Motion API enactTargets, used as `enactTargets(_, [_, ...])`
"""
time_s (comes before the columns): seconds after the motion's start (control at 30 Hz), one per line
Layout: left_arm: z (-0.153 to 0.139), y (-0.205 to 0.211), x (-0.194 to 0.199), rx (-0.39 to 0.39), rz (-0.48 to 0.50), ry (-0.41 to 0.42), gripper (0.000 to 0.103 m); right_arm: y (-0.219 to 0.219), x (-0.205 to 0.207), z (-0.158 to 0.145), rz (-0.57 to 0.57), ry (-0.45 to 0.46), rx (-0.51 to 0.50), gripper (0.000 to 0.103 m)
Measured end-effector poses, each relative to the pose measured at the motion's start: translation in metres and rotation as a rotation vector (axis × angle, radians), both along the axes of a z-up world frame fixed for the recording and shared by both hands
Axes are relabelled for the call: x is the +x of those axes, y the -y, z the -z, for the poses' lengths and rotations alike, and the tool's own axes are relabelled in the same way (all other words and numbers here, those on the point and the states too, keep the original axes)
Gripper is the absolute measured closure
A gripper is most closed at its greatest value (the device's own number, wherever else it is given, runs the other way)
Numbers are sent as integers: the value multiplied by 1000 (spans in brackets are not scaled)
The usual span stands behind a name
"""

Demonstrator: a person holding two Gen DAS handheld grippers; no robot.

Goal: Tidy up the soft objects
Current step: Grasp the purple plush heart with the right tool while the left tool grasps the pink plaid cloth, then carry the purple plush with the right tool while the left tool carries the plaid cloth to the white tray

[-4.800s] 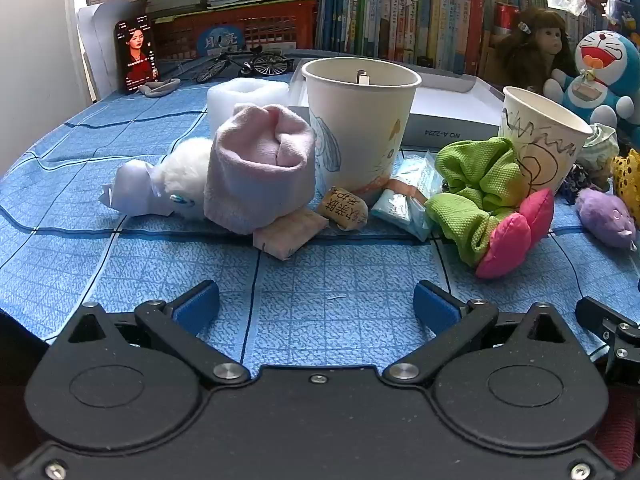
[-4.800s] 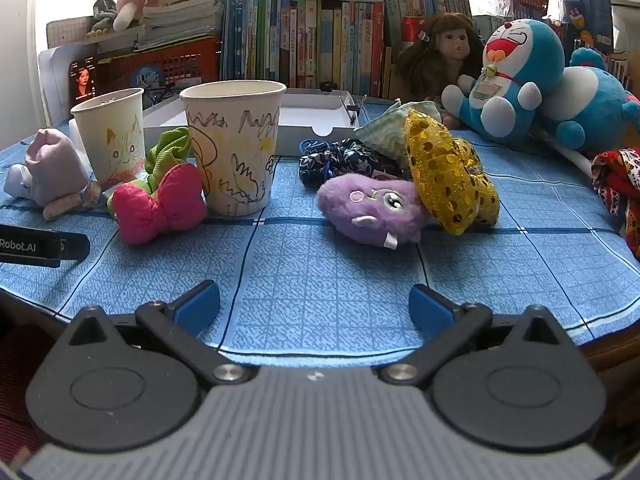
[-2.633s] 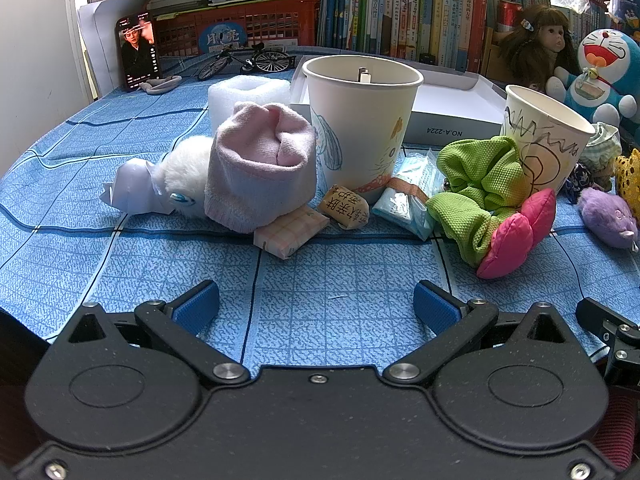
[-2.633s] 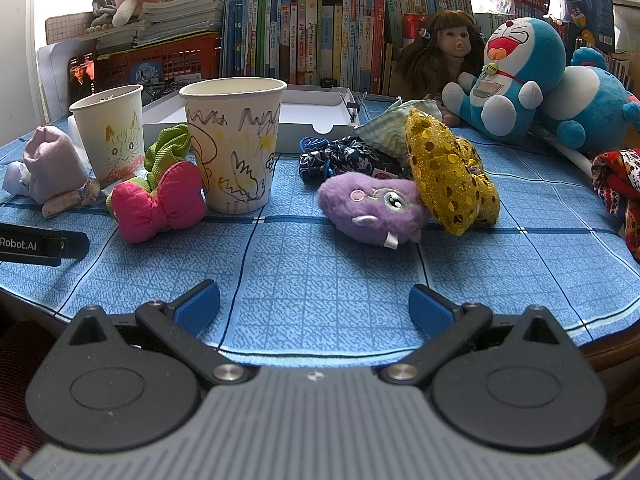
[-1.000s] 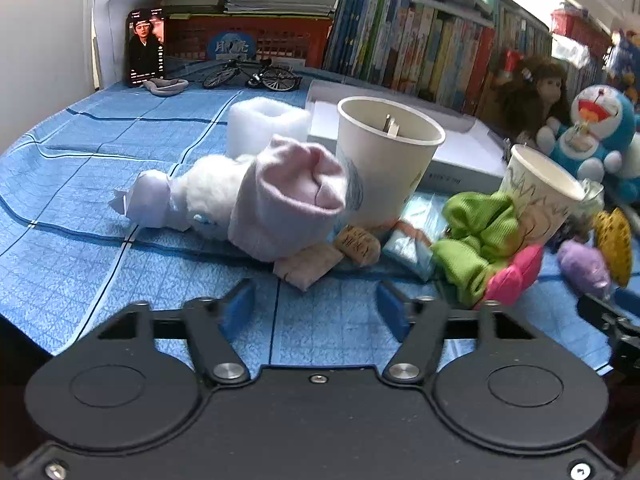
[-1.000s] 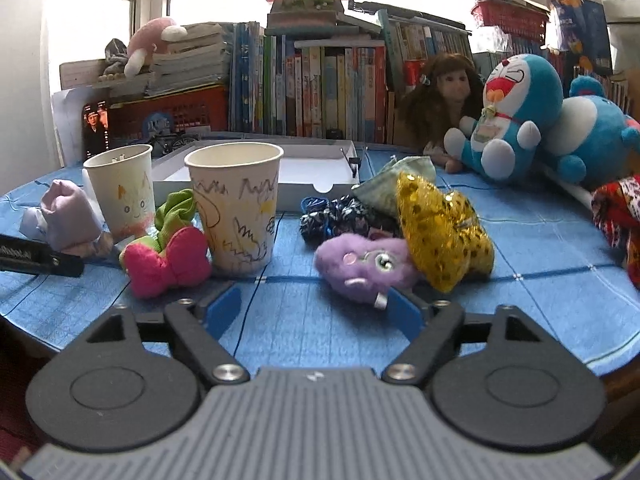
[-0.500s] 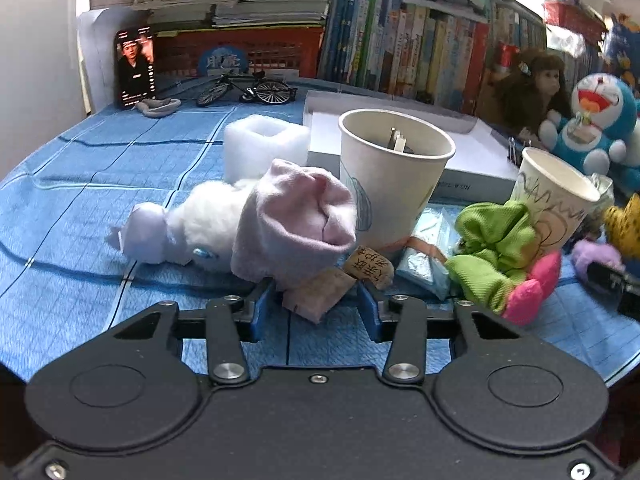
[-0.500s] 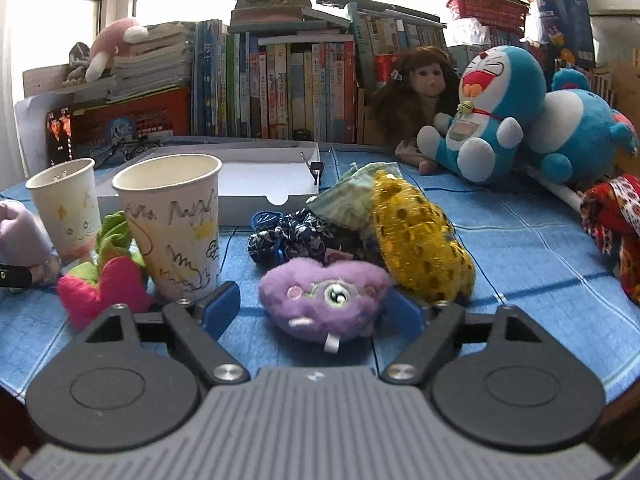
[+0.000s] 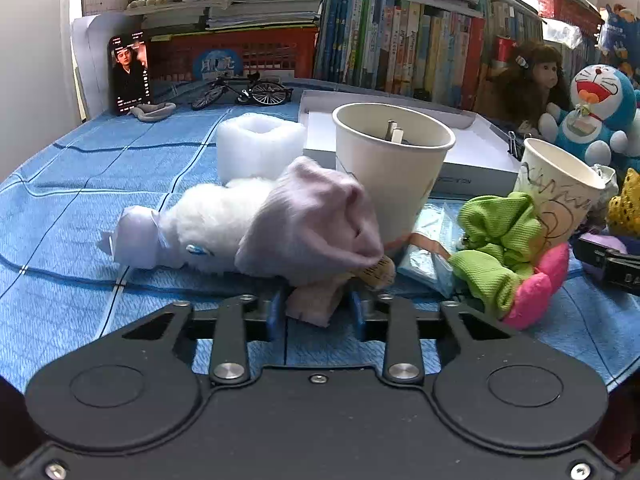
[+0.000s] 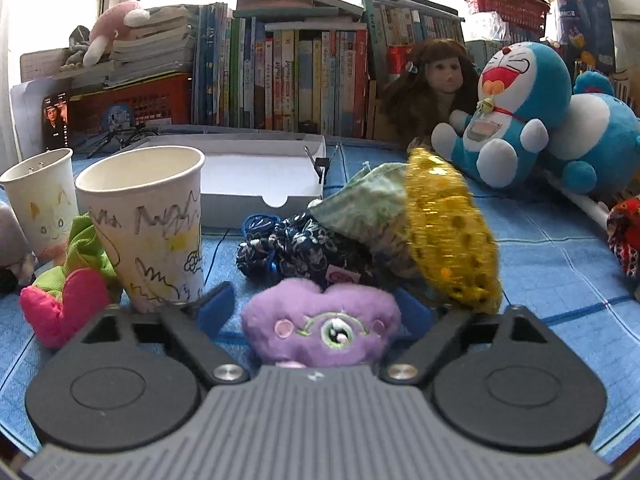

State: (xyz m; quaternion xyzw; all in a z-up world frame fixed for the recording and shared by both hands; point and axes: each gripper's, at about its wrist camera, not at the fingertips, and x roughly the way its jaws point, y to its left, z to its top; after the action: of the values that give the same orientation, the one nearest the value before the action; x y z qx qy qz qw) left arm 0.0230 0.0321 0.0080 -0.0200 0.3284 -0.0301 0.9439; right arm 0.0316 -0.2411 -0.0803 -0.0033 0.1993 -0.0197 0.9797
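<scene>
My left gripper (image 9: 316, 310) is shut on a small beige soft block (image 9: 310, 304) that lies on the blue tablecloth, just in front of a pale pink sock bundle (image 9: 316, 220) and a white fluffy toy (image 9: 212, 216). A purple plush (image 10: 320, 324) with one embroidered eye sits between the blue pads of my right gripper (image 10: 320, 306). Those jaws are closing, and a thin gap still shows at the left pad (image 10: 218, 306). Beside it stand a scribbled paper cup (image 10: 148, 224) and a gold sequin pouch (image 10: 452, 240).
A paper cup with a cat drawing (image 9: 392, 168) rises behind the sock. A green scrunchie (image 9: 500, 240) and a pink bow (image 9: 536, 292) lie between the cups. A white box (image 10: 256, 176), a dark floral scrunchie (image 10: 296, 248), a doll (image 10: 432, 92) and blue plush toys (image 10: 516, 112) fill the back.
The left jaws have narrowed from wide open and closed on the beige block. The right gripper has moved forward until the purple plush sits between its fingers.
</scene>
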Motion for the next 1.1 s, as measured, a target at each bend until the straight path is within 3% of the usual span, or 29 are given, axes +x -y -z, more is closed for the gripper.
enactTargets(0.2, [-4, 3, -12, -28, 13, -14, 80, -2, -18, -2, -57, 0, 36, 26])
enactTargets(0.4, [-5, 14, -25, -36, 80, -29, 80, -21, -43, -3, -199, 0, 3, 25])
enactTargets(0.53, [-4, 20, -31, -29, 98, -23, 74, -34, -54, -2, -264, 5, -24, 21])
enactTargets(0.6, [-4, 22, -33, -22, 109, -18, 65, -36, -54, -3, -271, 9, -22, 16])
enactTargets(0.83, [-4, 29, -38, 8, 152, -9, 65, -24, -56, -6, -271, 9, 67, 15])
enactTargets(1.1, [-3, 26, -29, 19, 117, 1, 66, -23, -60, -3, -257, -3, 74, 15])
